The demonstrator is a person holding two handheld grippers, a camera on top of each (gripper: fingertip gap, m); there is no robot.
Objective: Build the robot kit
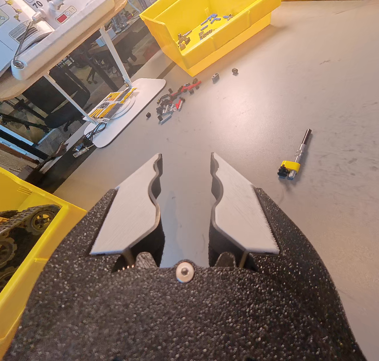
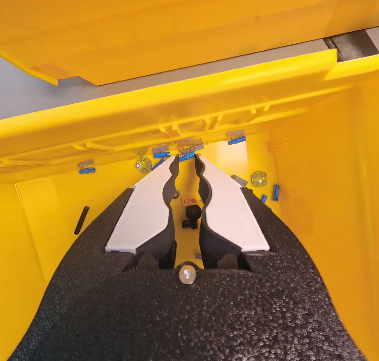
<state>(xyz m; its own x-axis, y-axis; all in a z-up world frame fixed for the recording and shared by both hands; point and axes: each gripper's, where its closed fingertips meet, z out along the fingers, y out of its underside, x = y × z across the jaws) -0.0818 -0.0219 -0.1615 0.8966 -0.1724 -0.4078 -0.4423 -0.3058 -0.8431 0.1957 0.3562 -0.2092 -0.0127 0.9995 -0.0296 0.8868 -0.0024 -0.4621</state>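
While your right gripper (image 2: 186, 156) reaches down inside a yellow bin (image 2: 320, 166), its two tips sit a little apart, one on either side of a blue pin (image 2: 187, 156) lying on the bin floor by the far wall; you cannot tell whether either tip touches it. A grey pin (image 2: 190, 149) lies just beyond it. More blue pins are scattered along that wall, and two clear round studded pieces (image 2: 144, 164) lie on either side of the fingers. Between the fingers, closer to the camera, you see a small tan piece (image 2: 188, 200) and a black ball-ended piece (image 2: 191, 215), both partly hidden by the finger edges. A black rod (image 2: 81, 220) lies to the left.

Your left gripper (image 1: 186, 156) hangs over the bare grey table (image 1: 266, 115) with its fingers spread wide and nothing between them. To its right lies a metal shaft with a yellow connector (image 1: 295, 158). Ahead sits a heap of small black, red and grey parts (image 1: 174, 103), too small to tell apart, and beyond it a divided yellow bin (image 1: 207, 29). At the lower left edge, another yellow bin (image 1: 18, 240) holds a tracked model (image 1: 24, 226), cut off by the frame.
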